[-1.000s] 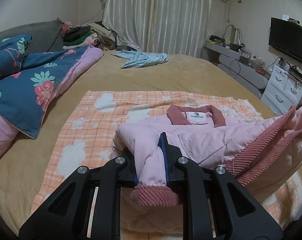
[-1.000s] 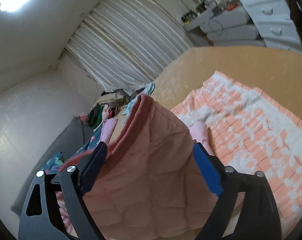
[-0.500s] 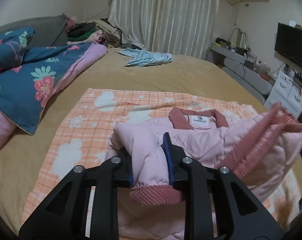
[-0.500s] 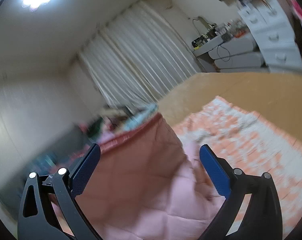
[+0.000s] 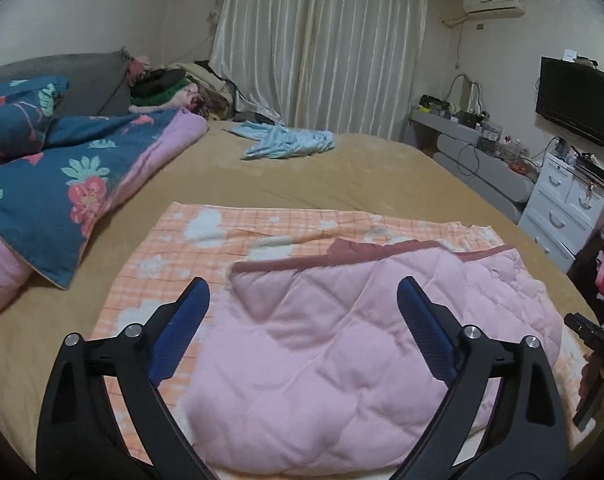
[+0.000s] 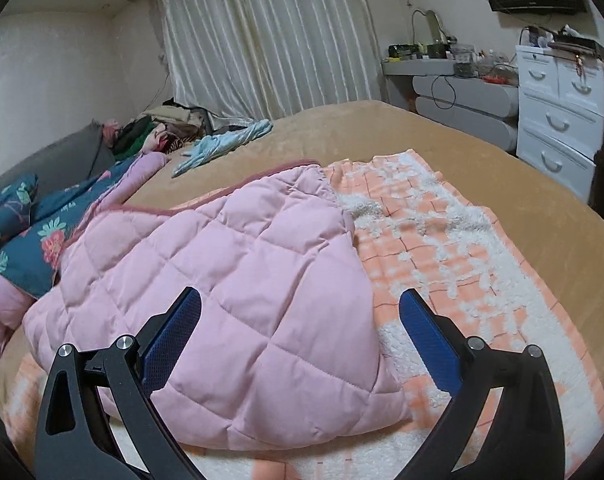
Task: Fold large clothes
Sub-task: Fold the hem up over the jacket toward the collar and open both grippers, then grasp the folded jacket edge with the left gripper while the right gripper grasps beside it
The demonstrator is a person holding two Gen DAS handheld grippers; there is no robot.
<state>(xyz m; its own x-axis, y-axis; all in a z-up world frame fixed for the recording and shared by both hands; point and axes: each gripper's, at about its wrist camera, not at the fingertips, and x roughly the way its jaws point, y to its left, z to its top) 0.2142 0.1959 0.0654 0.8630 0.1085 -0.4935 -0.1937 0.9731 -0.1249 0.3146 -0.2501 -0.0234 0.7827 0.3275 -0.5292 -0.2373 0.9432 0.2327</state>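
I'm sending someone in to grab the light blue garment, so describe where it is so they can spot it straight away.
Start at the big bed with the tan cover and look to its far end, just before the white curtains. The light blue garment lies crumpled there, alone on the bare cover. It is the only pale blue thing, well apart from the pink quilted jacket lying on the orange checked blanket.
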